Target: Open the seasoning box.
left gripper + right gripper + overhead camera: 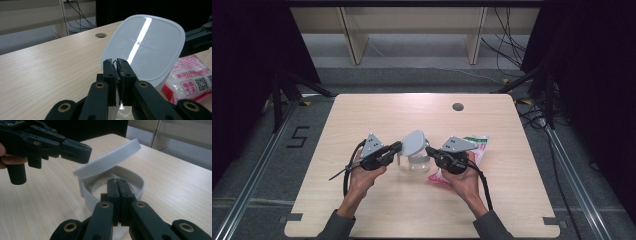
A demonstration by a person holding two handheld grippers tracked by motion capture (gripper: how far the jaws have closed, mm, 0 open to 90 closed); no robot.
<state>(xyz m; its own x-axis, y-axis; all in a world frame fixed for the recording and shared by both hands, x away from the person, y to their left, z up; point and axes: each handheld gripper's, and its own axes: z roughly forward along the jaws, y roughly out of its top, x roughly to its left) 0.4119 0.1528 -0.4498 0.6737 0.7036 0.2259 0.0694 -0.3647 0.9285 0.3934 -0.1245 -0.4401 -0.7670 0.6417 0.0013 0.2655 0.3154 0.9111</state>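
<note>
Pale wood surface [377, 117], dark curtains round it. Left gripper [116, 65] is pinched shut on the near rim of the clear tub [418, 161]; right gripper [117, 185], jaws closed, clamps the opposite rim. The lid [143, 47] stands tilted open between them, snack packet [190, 82] just beyond. Looks like mid-opening; next, swing the lid right back.

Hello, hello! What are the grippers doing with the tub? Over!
Left gripper shut on lid, tilted up. Right gripper shut on tub rim. Pink packet beside, not blocking.

On the counter [362, 115], two hand-held grippers, left [396, 147] and right [430, 150], meet a container [418, 161] with raised lid [414, 142].
</note>
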